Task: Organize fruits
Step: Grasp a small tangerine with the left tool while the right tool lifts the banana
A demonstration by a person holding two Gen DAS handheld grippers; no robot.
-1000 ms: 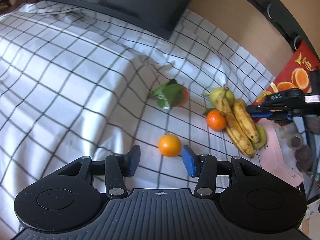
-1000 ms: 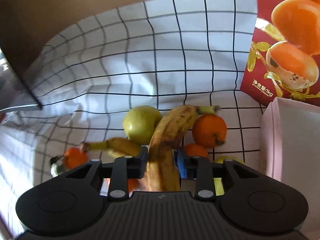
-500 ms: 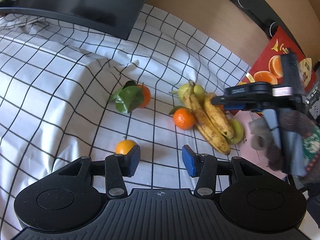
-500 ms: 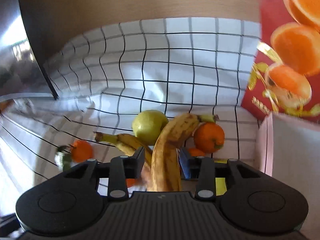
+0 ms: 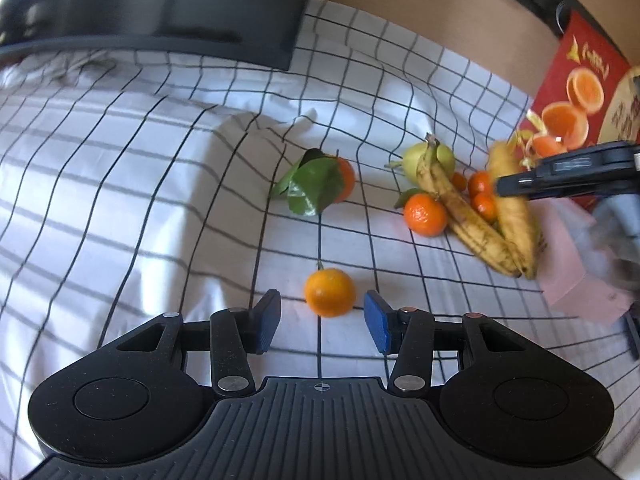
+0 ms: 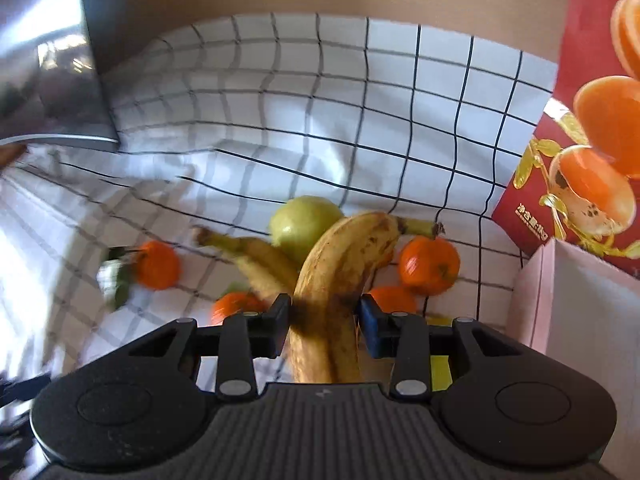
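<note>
Left wrist view is showing a white cloth [image 5: 140,184] with a black grid, wrinkled, covering the whole work surface; sunlight is striping it at 9 o'clock; a tan wall [image 5: 420,28] is running behind it at 12 to 2 o'clock; a dark glossy panel [image 5: 168,8] is sitting at 11 o'clock over the cloth edge. Red box [image 5: 576,92] is standing at 2 o'clock, printed with orange halves and gold writing too blurred to read there; right wrist view is showing the same red box [image 6: 580,168] with small gold Chinese characters, not legible; a pink box [image 6: 572,300] is sitting just beside it at 4 o'clock.

Left gripper [image 5: 322,320] is holding its jaws wide apart, gripping nothing; a loose orange [image 5: 330,292] is lying on the cloth between the fingertips, not touched. Leafy orange [image 5: 340,178] is lying at 12 o'clock, apart from the pile. Right gripper [image 6: 323,326] is clamping a spotted banana [image 6: 340,264]; pads are pressing on both sides. A pear [image 6: 304,224], a second banana [image 6: 260,256] and more oranges [image 6: 428,266] are lying behind it.

Versus half a second ago: the loose orange is now sitting centred between the left fingers rather than by the left one; the held banana is standing clear of the second banana, exposing small oranges between them; the right gripper's grip is staying unchanged.
</note>
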